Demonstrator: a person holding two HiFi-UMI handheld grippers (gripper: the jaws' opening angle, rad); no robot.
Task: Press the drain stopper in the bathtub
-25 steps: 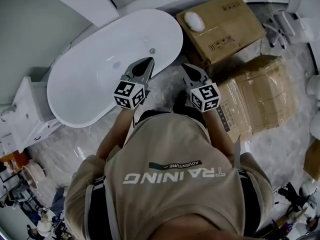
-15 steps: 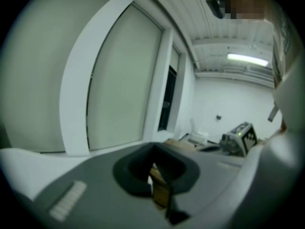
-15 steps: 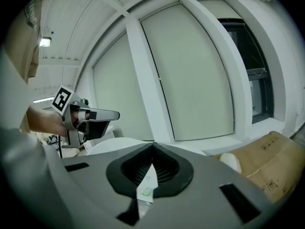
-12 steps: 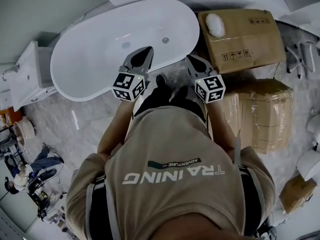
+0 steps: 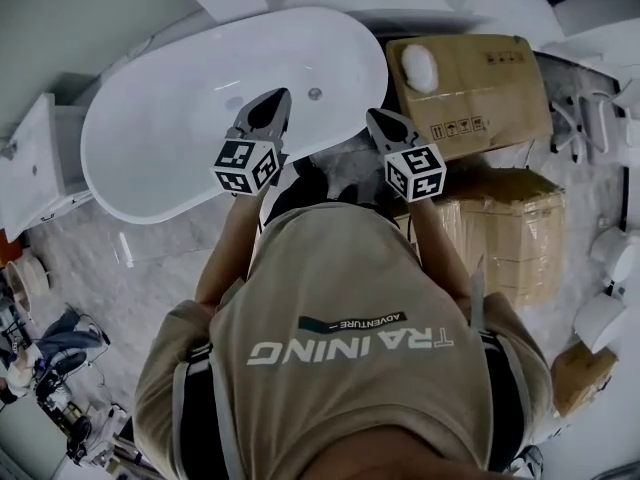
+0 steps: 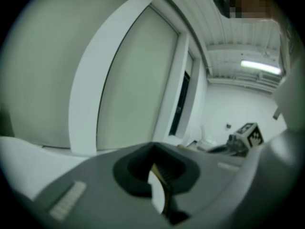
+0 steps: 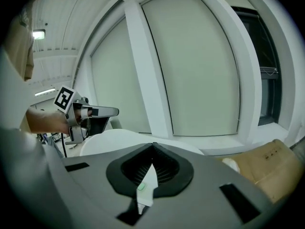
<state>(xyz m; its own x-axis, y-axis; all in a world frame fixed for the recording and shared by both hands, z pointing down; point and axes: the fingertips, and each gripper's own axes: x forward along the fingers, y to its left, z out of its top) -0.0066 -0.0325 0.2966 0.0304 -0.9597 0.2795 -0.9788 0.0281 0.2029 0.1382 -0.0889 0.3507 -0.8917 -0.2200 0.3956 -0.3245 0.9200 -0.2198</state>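
Pale floor [image 5: 130, 268], boxes [image 5: 470, 78] to my R. I've shuffled closer: left gripper [image 5: 277, 99] now over bathtub [image 5: 150, 158], jaws pressed together, empty. Right gripper [image 5: 374, 117] same, outside the rim. Drain stopper [image 5: 233, 103] on tub floor, not yet touched.

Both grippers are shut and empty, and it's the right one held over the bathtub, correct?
Not quite: the left gripper is the one over the bathtub. The right gripper is outside its rim, near the cardboard box, as the head view shows. Both are shut and empty.
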